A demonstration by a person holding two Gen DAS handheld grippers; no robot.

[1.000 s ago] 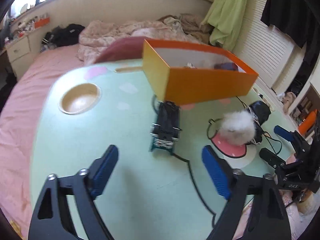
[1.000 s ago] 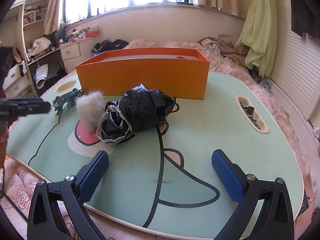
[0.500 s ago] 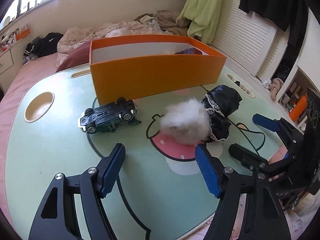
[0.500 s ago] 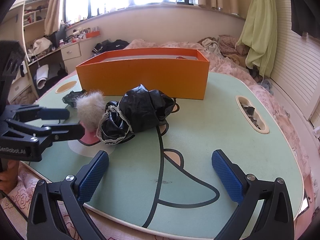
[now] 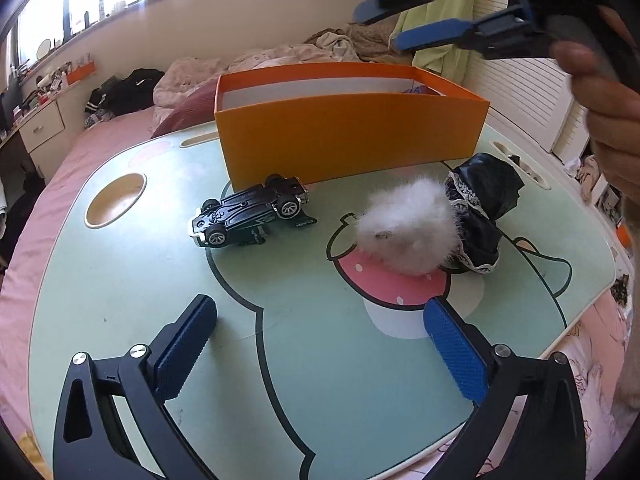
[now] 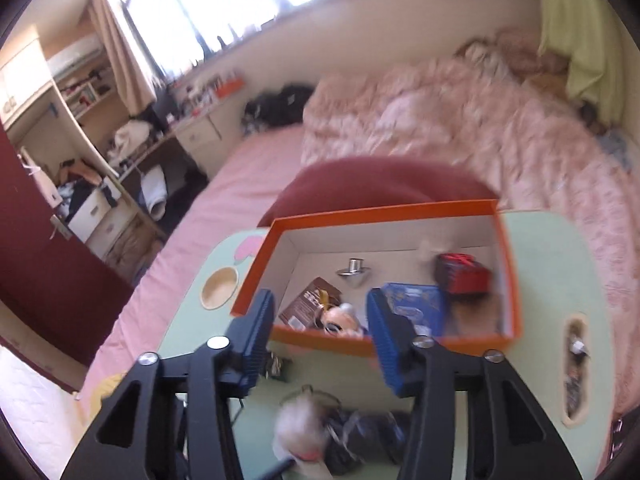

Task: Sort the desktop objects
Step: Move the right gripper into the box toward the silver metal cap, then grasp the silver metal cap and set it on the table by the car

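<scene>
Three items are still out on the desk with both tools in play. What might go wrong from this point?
1. The toy car lies on its side close against the orange box; a grab there may nudge the box.
2. The white fluffy ball touches the black lace-trimmed cloth, so the open left tool may drag both.
3. The right tool, closing on nothing, hangs above the box and may cross the left's path.

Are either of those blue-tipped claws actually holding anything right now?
No. The left gripper is opening above the table with nothing between its fingers. The right gripper, raised over the orange box, is closing on nothing.
</scene>
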